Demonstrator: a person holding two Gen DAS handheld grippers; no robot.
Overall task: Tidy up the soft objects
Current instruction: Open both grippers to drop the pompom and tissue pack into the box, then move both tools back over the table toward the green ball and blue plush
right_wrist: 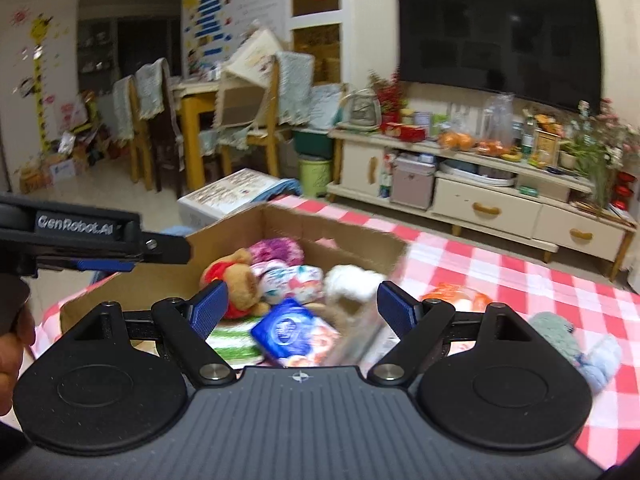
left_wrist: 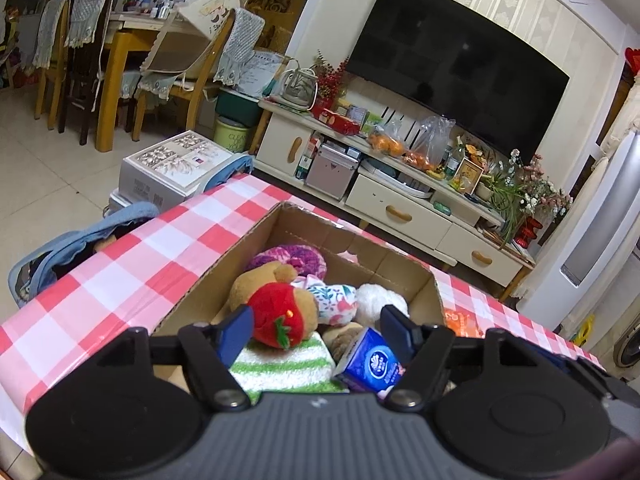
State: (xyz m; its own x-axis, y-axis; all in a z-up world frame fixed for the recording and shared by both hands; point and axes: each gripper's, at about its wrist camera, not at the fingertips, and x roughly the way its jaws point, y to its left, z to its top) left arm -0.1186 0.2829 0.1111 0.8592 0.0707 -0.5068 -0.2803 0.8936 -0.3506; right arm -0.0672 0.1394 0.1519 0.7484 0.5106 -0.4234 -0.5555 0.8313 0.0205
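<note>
A cardboard box on the red-and-white checked table holds soft things: a brown plush bear with a red strawberry, a purple knit item, a floral cloth, a white fluffy ball, a green-striped towel and a blue tissue pack. My left gripper is open and empty above the box's near side. My right gripper is open and empty over the box. The left gripper's body shows at the left of the right wrist view.
On the table right of the box lie an orange packet and a grey-blue plush item. Beyond stand a TV cabinet with a TV, chairs, a white carton and a blue bag.
</note>
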